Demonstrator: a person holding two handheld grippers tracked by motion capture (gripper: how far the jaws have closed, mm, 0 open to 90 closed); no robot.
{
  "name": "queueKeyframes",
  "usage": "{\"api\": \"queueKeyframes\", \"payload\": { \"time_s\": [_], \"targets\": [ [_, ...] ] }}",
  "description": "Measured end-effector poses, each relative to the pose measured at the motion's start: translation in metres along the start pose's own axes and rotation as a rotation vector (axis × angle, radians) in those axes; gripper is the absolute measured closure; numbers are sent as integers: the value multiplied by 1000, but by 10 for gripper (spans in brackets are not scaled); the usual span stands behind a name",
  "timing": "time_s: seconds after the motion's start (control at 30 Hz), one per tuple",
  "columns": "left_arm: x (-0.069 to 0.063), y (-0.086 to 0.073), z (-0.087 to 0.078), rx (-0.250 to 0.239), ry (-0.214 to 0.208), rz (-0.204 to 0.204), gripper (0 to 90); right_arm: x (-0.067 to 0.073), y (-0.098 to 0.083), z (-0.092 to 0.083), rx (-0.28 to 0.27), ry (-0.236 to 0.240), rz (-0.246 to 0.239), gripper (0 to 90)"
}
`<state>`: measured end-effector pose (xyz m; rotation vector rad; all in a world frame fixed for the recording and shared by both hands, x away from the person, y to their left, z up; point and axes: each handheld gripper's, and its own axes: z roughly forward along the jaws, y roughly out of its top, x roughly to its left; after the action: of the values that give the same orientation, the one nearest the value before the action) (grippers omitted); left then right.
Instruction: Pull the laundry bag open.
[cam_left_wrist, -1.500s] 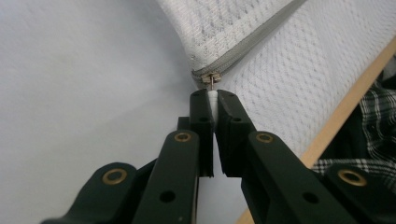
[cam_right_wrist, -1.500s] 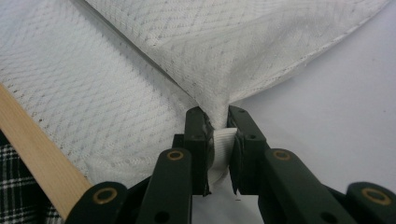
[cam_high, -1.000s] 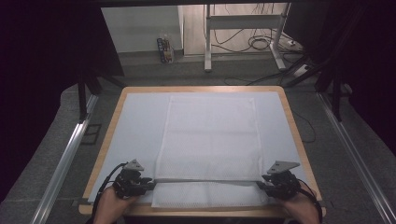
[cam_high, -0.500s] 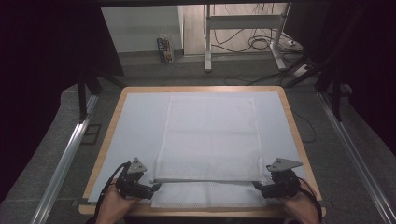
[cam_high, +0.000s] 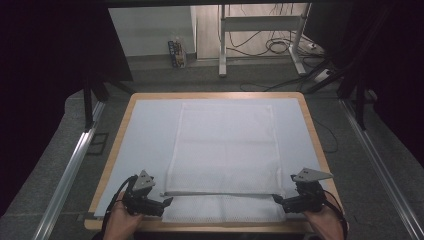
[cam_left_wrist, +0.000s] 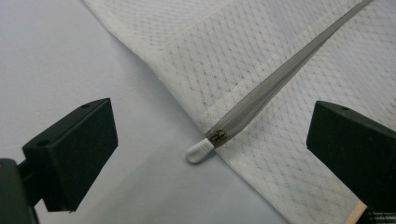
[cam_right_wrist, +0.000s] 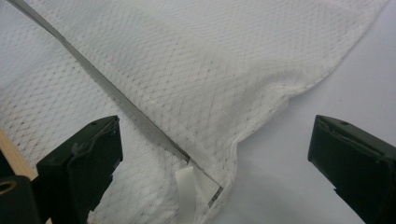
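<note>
Two pairs of black fingers stand wide apart and hold nothing; both have just been opening, and the cloth lies free between them. In the left gripper view the left gripper (cam_left_wrist: 205, 154) frames the grey zipper (cam_left_wrist: 280, 79) where it ends in a small white rubber-tipped pull (cam_left_wrist: 200, 151) at the bag's left edge. In the right gripper view the right gripper (cam_right_wrist: 215, 172) frames the zipper's other end, where a short white ribbon loop (cam_right_wrist: 186, 186) sticks out at the corner. The thing in hand is a white mesh laundry bag (cam_high: 222, 150), spread flat down the middle of the pale blue tabletop (cam_high: 145, 135), its zipper running left to right close to the near edge. The strip below the zipper lies nearest the person. From the high view, each hand, left (cam_high: 120, 222) and right (cam_high: 327, 222), rests at a near corner, one gripper at each zipper end. That placing suggests the bag has been laid straight and let go, the corners squared for a fold.
</note>
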<state>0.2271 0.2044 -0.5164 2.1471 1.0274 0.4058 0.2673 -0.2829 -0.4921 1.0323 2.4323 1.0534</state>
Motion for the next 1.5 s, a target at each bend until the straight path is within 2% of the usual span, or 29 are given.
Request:
{"api": "queueKeyframes", "payload": {
  "time_s": [0.3, 0.43, 0.63, 0.73, 0.9, 1.13, 1.2, 1.33, 1.37, 1.5],
  "targets": [
    [-3, -7, -12, -22, 30, 4, 14, 4, -3, -6, 6, -8, -10, 1],
    [-4, -12, -17, -39, 29, -4, 11, 5, -7, -11, 3, -17, -9, 0],
    [-5, -18, -25, -67, 55, -12, 6, 8, -14, -17, -30, 4, -19, 0],
    [-6, -21, -28, -78, 74, -16, 0, 11, -16, -18, -47, -5, -35, 0],
    [-6, -29, -33, -90, 93, -31, 0, 12, -22, -20, -36, 9, -10, 0],
    [-2, -39, -34, -89, 78, -71, 0, 11, -30, -23, -14, 10, 11, 0],
    [-2, -40, -35, -108, 79, -74, 0, 10, -32, -23, -3, 16, 19, 0],
    [-1, -41, -35, -109, 73, -82, 0, 10, -33, -23, -2, 24, 20, 0],
    [1, -41, -35, -109, 68, -97, 0, 9, -33, -22, 6, 32, 29, 0],
    [2, -42, -35, -109, 64, -110, 6, 6, -33, -22, 10, 40, 53, 0]
  ]
}}
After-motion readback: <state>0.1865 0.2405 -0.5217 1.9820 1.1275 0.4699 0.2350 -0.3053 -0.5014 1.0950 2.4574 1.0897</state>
